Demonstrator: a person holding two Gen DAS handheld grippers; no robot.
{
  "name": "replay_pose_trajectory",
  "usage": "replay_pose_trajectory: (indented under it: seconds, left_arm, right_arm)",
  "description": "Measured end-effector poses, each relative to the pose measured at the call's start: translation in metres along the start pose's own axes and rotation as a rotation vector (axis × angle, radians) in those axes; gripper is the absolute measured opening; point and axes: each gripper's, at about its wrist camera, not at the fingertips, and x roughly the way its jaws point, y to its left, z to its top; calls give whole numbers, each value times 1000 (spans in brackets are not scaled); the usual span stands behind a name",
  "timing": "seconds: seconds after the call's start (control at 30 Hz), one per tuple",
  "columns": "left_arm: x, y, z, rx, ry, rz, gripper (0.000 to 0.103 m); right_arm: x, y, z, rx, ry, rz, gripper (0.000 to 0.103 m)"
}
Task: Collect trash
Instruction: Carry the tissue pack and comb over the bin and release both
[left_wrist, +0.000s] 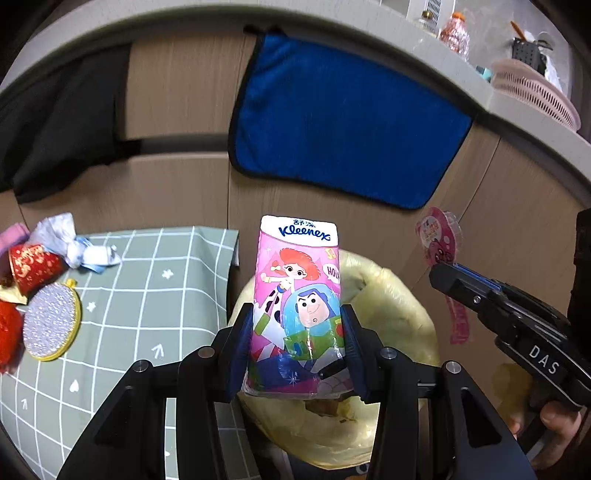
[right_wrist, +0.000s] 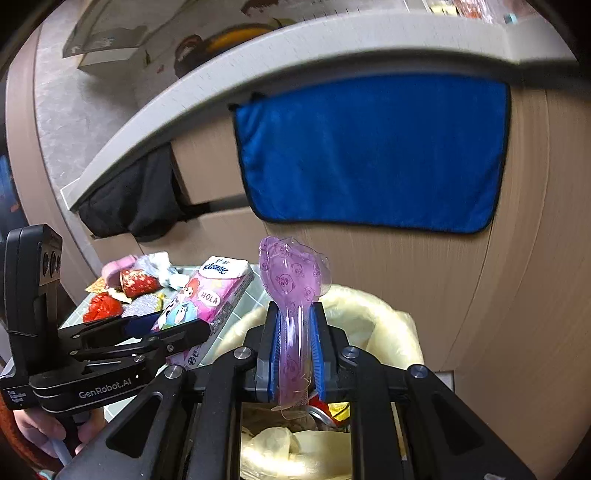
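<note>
My left gripper (left_wrist: 297, 328) is shut on a pink Kleenex tissue pack (left_wrist: 299, 295) with cartoon figures, held upright over the yellow-lined trash bin (left_wrist: 391, 310). In the right wrist view that same pack (right_wrist: 199, 306) shows at the left in the left gripper (right_wrist: 166, 328). My right gripper (right_wrist: 293, 332) is shut on a clear purple plastic blister wrapper (right_wrist: 291, 284), which stands up above the bin's yellow bag (right_wrist: 369, 321). The left wrist view shows the wrapper (left_wrist: 441, 240) at the tip of the right gripper (left_wrist: 448, 275). Cans and scraps lie inside the bin.
A grey-green checked cloth (left_wrist: 147, 295) covers a low table left of the bin, with a red paper cup (left_wrist: 35, 267), crumpled white tissue (left_wrist: 70, 240), a round silver scrubber (left_wrist: 51, 325) and red wrappers (right_wrist: 101, 306). A blue towel (left_wrist: 340, 122) hangs on the wooden cabinet behind. A hand (left_wrist: 557, 421) holds the right gripper.
</note>
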Motion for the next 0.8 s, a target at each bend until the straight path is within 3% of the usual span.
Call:
replay_pose_trajectory:
  seconds: [0.2,0.27,0.37,0.4,0.5,0.8]
  left_arm:
    - [15,3,0,9,30,-42,48]
    - [20,7,0,2,47,-98,57]
    - [21,16,2,-31,51,-150,60]
    - [20,18,3,-34,48,-149,61]
    - [13,29,8,-49,31,-125,61]
    - [-46,89,20,-85,-86,59,61]
  right_arm:
    - [17,-7,-6,22,34,2,16]
    - [20,-10,-6,37,37,2,17]
    - [28,-15,-5,73,55,-3,34]
    - [29,-16,-5,78,54,-5,35]
    - [29,-16,-5,82,55,-24,35]
    - [19,7,11,53,21,-25,35]
